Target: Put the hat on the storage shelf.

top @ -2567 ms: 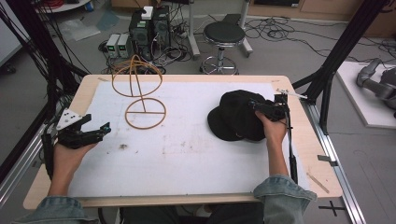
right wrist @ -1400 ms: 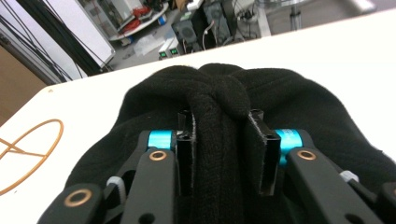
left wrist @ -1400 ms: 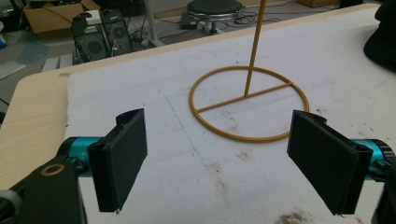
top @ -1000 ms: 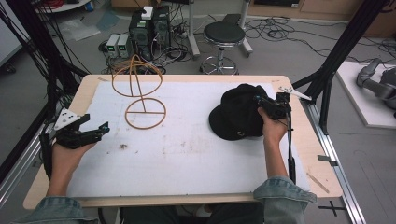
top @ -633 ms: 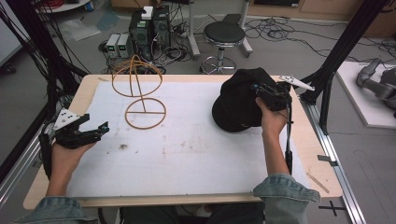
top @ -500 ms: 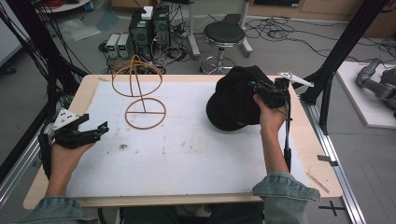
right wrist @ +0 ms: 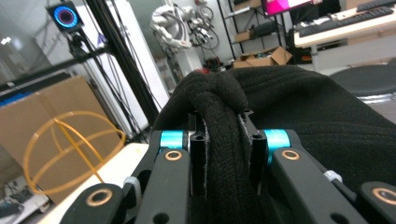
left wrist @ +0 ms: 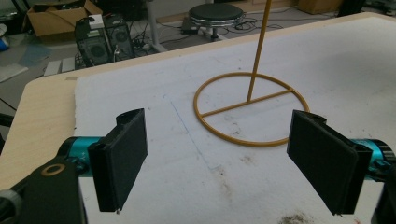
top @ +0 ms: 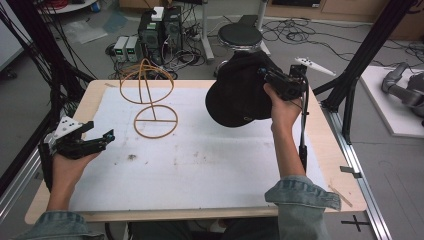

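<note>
Our right gripper (right wrist: 224, 154) pinches a fold of the black knit hat (top: 240, 92), which hangs off the table's far right side. It looks soft, light and floppy, so we judge the edge the best hold. Our left gripper (top: 80, 142), jaws spread, rests near the yellow wire stand (top: 150, 100).

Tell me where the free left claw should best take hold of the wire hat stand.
Probably the upright rod of the stand, above its flat ring base. The open left claw would come sideways from the person's left: the rod is thin and vertical, so the jaws can close across it.
</note>
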A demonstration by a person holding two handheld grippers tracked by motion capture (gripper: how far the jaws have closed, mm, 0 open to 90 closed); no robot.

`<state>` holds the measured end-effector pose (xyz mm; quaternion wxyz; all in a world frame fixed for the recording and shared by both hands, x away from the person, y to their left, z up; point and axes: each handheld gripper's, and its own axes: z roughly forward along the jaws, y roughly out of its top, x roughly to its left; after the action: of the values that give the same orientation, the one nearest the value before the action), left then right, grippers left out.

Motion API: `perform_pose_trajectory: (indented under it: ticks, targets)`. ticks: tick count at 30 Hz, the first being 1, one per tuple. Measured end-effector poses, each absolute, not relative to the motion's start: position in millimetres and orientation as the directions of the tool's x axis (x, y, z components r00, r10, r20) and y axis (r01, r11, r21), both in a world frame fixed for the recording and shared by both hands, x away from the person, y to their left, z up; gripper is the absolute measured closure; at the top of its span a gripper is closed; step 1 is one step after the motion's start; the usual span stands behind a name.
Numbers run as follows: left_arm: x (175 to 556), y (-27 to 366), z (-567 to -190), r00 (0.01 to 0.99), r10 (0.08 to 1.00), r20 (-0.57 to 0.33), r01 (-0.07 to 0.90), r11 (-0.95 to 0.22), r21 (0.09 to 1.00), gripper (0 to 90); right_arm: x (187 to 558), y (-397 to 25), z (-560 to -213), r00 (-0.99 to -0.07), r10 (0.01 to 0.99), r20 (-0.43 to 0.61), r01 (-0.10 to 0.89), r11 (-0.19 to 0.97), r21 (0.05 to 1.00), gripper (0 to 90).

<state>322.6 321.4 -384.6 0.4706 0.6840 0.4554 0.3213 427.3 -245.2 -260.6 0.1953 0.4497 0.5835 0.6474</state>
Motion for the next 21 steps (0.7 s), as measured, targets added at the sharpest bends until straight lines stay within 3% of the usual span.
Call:
perform_pose_trajectory:
  ticks: [21]
  targets:
    - [319.6,324.5,-384.8,0.373,0.928,0.012,0.32,-0.141,0.937,20.6,429.1,-213.6,-207.5,-0.604,0.71,0.361,0.22,-0.287,0.932,78.5]
